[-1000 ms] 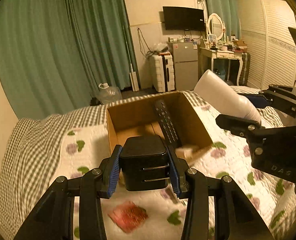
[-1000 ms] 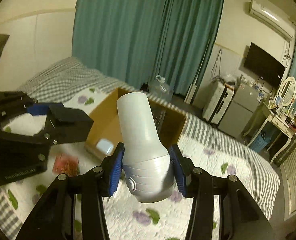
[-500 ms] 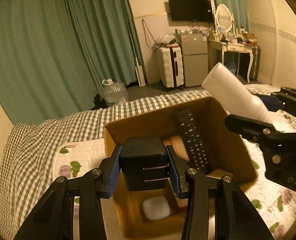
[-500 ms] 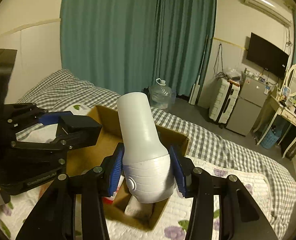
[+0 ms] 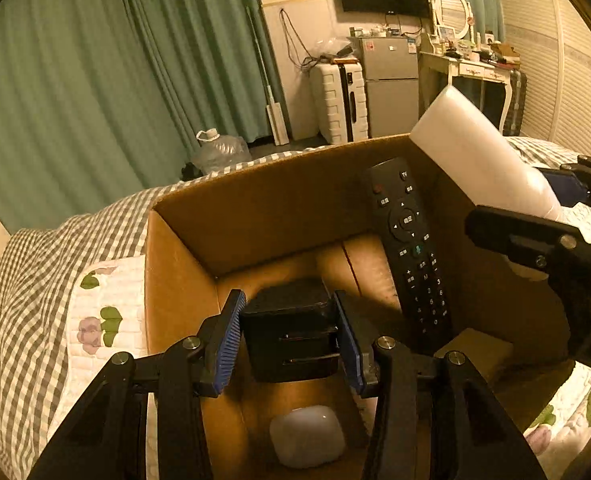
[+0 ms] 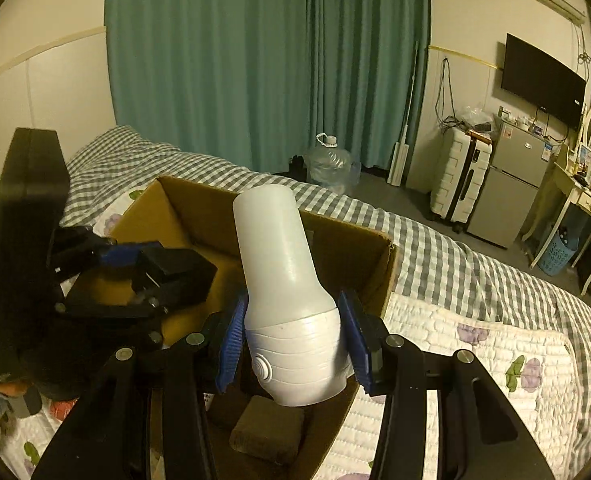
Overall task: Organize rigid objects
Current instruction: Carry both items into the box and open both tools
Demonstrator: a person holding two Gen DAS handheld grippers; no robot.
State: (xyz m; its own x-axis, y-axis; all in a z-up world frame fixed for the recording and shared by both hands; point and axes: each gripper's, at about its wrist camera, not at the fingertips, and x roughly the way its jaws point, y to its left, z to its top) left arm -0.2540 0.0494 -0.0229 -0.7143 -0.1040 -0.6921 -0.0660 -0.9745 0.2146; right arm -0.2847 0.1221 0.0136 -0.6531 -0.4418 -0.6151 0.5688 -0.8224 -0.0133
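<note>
An open cardboard box [image 5: 255, 208] sits on the bed. My left gripper [image 5: 289, 336] is shut on a black cube-shaped adapter [image 5: 291, 328] and holds it inside the box, above the floor. It also shows in the right wrist view [image 6: 175, 276]. My right gripper [image 6: 291, 340] is shut on a white bottle [image 6: 283, 280], held over the box's right side; the bottle also shows in the left wrist view [image 5: 479, 160]. In the box lie a black remote [image 5: 409, 248] leaning on the far wall, a white rounded case [image 5: 307, 436] and a tan block [image 6: 267, 428].
The bed has a grey checked cover [image 6: 435, 240] and a floral quilt [image 6: 495, 360]. A red item [image 6: 61, 408] lies on the quilt left of the box. Beyond the bed stand green curtains [image 5: 95, 80], a water jug [image 5: 219, 152], a white suitcase [image 5: 339, 100] and a small fridge [image 5: 391, 88].
Both grippers have moved forward over the box. The left one has lowered the black adapter inside it. The right one has brought the white bottle over the box's right rim.
</note>
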